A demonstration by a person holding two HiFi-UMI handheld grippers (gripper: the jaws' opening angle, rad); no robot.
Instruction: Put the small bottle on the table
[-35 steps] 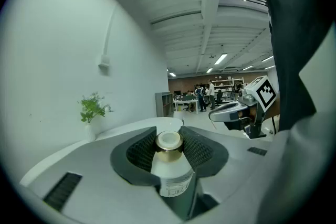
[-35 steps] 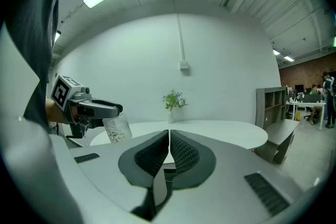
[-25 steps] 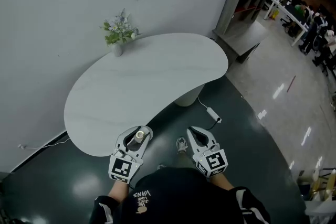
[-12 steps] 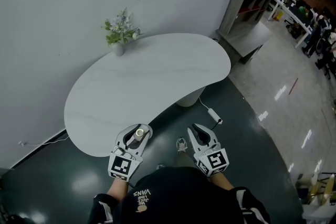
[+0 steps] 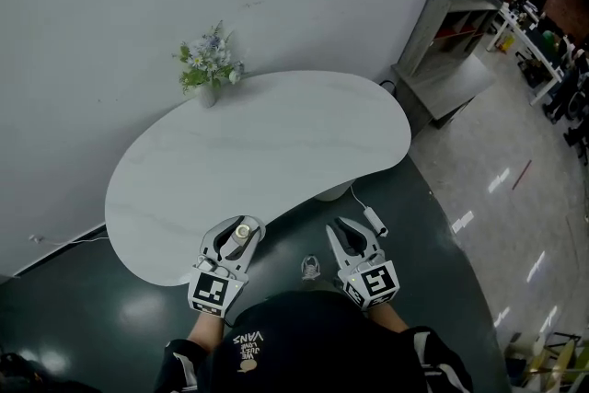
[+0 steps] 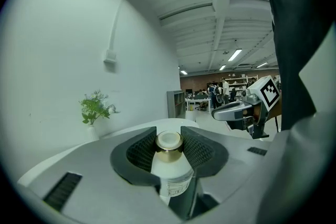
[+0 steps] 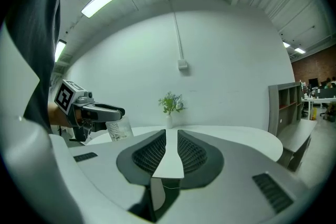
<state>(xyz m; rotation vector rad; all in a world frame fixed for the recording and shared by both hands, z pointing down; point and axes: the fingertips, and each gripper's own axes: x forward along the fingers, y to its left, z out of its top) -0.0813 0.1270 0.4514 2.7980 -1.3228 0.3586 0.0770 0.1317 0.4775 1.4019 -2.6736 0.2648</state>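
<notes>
The left gripper (image 5: 236,235) is clamped on the small bottle (image 5: 243,231) – its ribbed pads press on either side of the neck, just below the pale cap with its gold band. The bottle stands upright in the grip, its label facing back toward the person. It is held in the air right at the near edge of the white, rounded table (image 5: 258,152), not resting on it. From the right gripper view it shows as a clear little bottle (image 7: 118,129) hanging under the left gripper's fingers.

The right gripper (image 5: 352,233) is off to the side, over the dark floor – its jaws a narrow gap apart with nothing between them. A small vase of flowers (image 5: 208,69) stands at the table's far edge by the wall. A grey shelf unit (image 5: 451,51) stands well to the right.
</notes>
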